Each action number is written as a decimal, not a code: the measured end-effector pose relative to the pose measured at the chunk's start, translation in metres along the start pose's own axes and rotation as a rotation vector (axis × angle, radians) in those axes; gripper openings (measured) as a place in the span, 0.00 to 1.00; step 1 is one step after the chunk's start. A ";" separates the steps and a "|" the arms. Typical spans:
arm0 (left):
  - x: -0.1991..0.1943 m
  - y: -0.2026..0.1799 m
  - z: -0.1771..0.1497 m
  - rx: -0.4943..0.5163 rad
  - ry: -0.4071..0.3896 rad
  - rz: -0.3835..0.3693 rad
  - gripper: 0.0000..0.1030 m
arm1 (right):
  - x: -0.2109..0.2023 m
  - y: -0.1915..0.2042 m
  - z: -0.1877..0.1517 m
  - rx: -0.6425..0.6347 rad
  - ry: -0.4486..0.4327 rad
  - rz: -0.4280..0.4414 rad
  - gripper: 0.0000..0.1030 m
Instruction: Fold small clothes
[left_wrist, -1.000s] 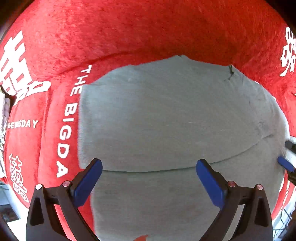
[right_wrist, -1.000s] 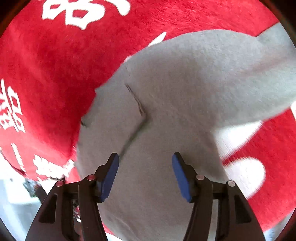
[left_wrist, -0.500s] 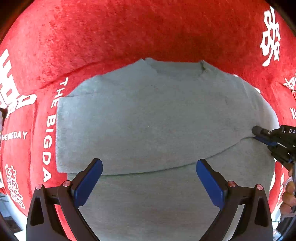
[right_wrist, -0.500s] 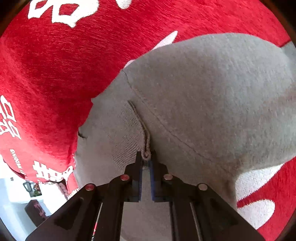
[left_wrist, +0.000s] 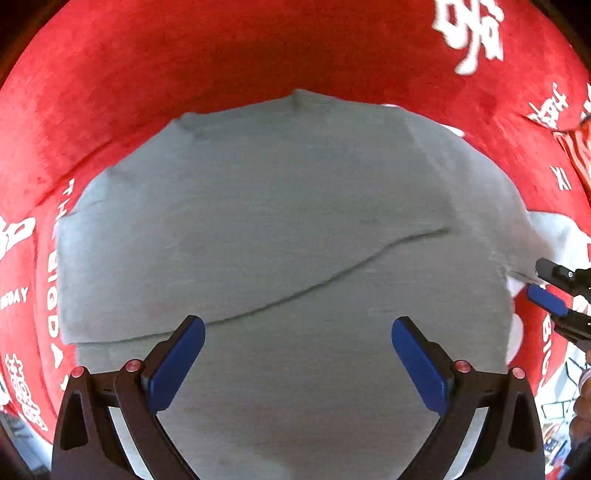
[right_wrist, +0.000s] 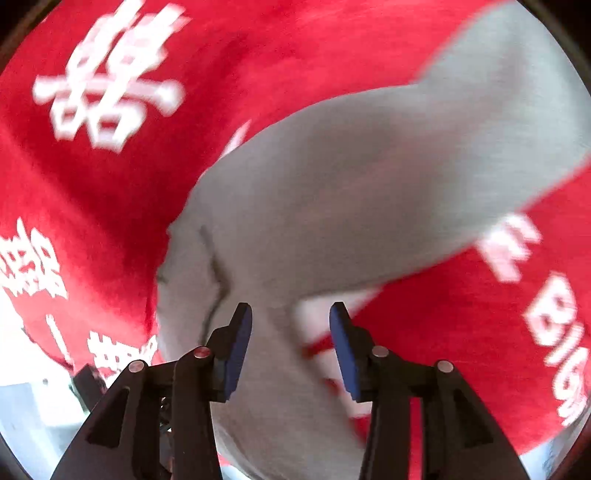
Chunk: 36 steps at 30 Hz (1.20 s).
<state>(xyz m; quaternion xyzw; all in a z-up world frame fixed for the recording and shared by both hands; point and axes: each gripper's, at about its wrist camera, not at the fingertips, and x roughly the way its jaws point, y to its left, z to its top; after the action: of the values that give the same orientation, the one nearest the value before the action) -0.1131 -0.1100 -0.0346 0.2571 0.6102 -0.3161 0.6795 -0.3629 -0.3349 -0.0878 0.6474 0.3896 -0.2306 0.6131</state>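
A grey knitted garment (left_wrist: 288, 221) lies spread on a red plush cloth (left_wrist: 258, 55) with white lettering. A folded layer's edge (left_wrist: 332, 277) runs slantwise across it. My left gripper (left_wrist: 297, 354) hangs open straight above the garment's lower part, with nothing between its blue pads. My right gripper (right_wrist: 291, 343) is at the garment's (right_wrist: 369, 184) side edge. Its jaws are opening, and the cloth lies under the gap without being pinched. In the left wrist view the right gripper (left_wrist: 543, 284) shows at the far right, just off the garment's corner.
The red cloth (right_wrist: 110, 184) surrounds the garment on all sides. Its edge and a bright floor with dark objects (right_wrist: 37, 406) show at the lower left of the right wrist view. A person's hand (left_wrist: 583, 398) appears at the lower right edge.
The right gripper closed on the garment's seam edge half a second ago, and now its jaws stand apart, off the cloth. The left gripper has slid to the right over the garment.
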 end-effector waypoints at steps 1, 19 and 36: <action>0.001 -0.007 0.002 0.008 0.001 -0.006 0.99 | -0.007 -0.012 0.003 0.030 -0.016 0.000 0.46; 0.018 -0.077 0.018 0.086 0.050 -0.002 0.99 | -0.060 -0.112 0.042 0.378 -0.224 0.089 0.46; 0.030 -0.083 0.018 0.070 0.068 -0.001 0.99 | -0.090 -0.131 0.067 0.489 -0.359 0.223 0.47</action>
<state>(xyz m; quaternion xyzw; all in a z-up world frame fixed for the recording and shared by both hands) -0.1614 -0.1818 -0.0587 0.2910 0.6215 -0.3287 0.6488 -0.5069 -0.4270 -0.1081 0.7634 0.1350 -0.3591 0.5197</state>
